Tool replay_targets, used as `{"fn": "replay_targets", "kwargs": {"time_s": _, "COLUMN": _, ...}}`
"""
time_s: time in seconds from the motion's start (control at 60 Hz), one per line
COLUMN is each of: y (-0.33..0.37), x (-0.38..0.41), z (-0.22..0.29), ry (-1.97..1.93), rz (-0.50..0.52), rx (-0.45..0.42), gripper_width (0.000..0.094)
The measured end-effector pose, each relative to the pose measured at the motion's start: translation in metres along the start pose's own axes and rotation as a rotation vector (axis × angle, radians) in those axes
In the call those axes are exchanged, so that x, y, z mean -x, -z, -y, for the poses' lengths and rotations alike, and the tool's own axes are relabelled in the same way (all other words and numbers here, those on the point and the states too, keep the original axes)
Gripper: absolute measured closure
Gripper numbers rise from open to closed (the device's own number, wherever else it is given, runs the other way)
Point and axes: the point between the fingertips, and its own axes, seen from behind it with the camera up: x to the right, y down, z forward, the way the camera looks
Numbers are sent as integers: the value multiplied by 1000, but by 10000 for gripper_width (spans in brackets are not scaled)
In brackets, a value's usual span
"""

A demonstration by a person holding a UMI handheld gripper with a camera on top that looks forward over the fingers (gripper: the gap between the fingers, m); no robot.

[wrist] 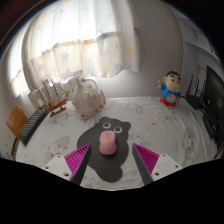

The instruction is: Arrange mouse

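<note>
While the gripper [110,160] hangs with its pink-padded fingers spread apart and clamped on nothing, the small pale pink rounded plastic mouse [108,143] rests just ahead of them, on a dark bear-shaped mouse mat [104,150] lying flat on the white patterned tabletop [150,120]. The approach seems in hand; next, probably, closing squarely on the mouse's smooth, slippery sides.

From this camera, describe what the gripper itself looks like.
Only the gripper's two fingers show. Each is a dark, angular piece that tapers toward its tip, with a magenta pad on its inner face; the pads look ridged or striped. No cables, markings, hand or sleeve can be seen.
</note>
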Motion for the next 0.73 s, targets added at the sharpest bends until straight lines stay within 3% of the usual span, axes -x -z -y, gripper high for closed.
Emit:
{"fn": "replay_targets", "kwargs": {"time_s": 0.267, "y": 135, "x": -54, "z": -22, "ry": 12, "rz": -126, "rx": 31, "gripper_width": 81}}
{"fn": "replay_targets", "kwargs": {"time_s": 0.733, "y": 154, "x": -62, "z": -26, "ry": 13, "rz": -132, "rx": 29, "gripper_width": 87}}
